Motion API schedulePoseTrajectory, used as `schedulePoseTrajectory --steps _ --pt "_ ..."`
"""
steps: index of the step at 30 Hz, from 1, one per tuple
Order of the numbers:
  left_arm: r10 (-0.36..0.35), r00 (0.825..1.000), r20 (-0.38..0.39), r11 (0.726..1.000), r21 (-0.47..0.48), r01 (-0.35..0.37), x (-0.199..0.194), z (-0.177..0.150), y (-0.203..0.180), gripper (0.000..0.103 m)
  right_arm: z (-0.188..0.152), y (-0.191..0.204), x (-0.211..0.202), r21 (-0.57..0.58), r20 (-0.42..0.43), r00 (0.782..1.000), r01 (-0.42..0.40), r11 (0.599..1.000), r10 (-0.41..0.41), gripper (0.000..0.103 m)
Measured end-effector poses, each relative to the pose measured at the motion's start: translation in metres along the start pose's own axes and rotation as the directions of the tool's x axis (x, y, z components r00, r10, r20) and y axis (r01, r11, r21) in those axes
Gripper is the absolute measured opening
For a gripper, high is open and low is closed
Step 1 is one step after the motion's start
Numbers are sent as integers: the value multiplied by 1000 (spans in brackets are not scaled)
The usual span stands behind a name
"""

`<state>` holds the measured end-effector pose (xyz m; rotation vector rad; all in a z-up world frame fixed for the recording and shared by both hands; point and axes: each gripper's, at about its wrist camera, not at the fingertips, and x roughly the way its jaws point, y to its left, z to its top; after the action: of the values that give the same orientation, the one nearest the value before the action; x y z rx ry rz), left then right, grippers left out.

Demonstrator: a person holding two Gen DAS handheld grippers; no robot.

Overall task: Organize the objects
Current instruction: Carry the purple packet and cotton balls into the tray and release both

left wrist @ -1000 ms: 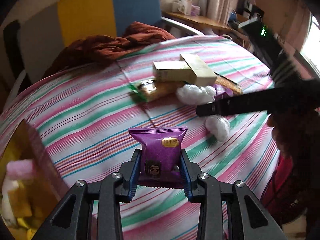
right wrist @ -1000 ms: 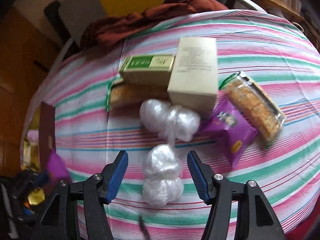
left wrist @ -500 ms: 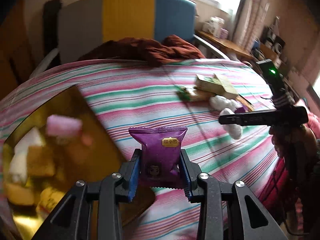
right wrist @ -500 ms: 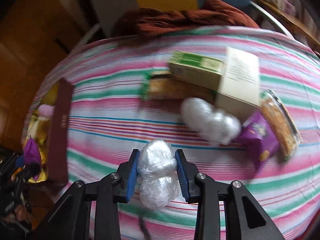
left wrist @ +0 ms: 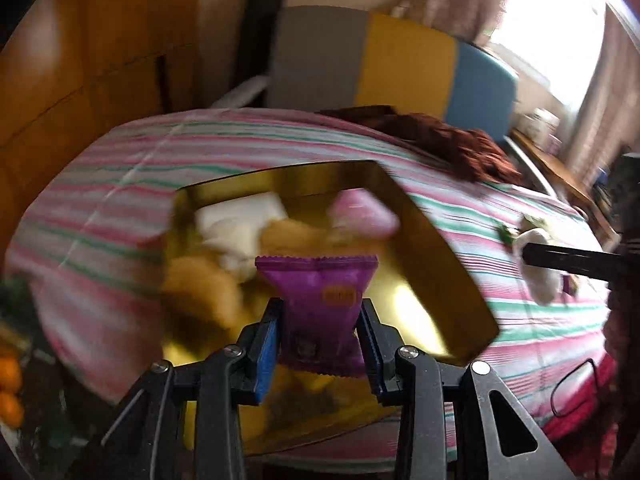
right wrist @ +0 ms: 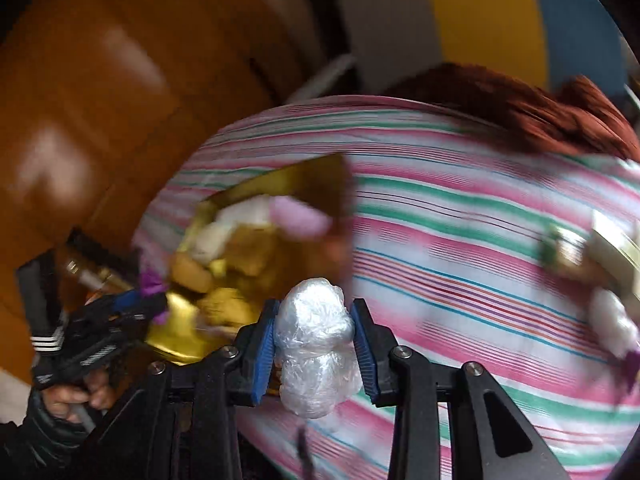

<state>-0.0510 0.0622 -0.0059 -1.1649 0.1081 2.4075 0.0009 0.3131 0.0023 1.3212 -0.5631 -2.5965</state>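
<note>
on striped tablecloth (left wrist: pixel 248 140), perhaps gold box (left wrist: pixel 436 248)

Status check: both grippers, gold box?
Left gripper shut on purple snack packet, over gold box. Right gripper shut on plastic-wrapped bundle. Nothing blocking.

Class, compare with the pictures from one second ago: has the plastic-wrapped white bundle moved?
Yes. The plastic-wrapped white bundle, then lying on the striped tablecloth, is now clamped in the right hand-held gripper and carried left, toward the gold box.
</note>
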Motion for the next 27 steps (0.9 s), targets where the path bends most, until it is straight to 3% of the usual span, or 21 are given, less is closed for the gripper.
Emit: schedulePoseTrajectory --steps 3,5,6,11,19,27 --pt "48 999 -9 997 -59 -48 1 -9 24 40 6 35 19 -56 -7 999 -42 998 41 44" --pt "72 997 -25 993 -97 -74 4 -13 36 55 7 55 30 -92 -22 999 -51 994 49 49" --pt "75 997 -22 991 -112 -77 3 -15 40 58 7 61 34 -105 -30 999 -48 993 45 49" --pt "116 993 31 987 -111 -112 -6 -16 44 64 -5 79 44 -161 -47 999 17 987 -25 49" --pt "225 963 148 971 -121 -208 -25 -8 32 80 -21 95 45 -230 62 977 212 950 -203 49" --pt "227 958 172 972 -92 -214 -31 -8 15 81 -28 94 39 -210 109 963 263 942 -245 49"
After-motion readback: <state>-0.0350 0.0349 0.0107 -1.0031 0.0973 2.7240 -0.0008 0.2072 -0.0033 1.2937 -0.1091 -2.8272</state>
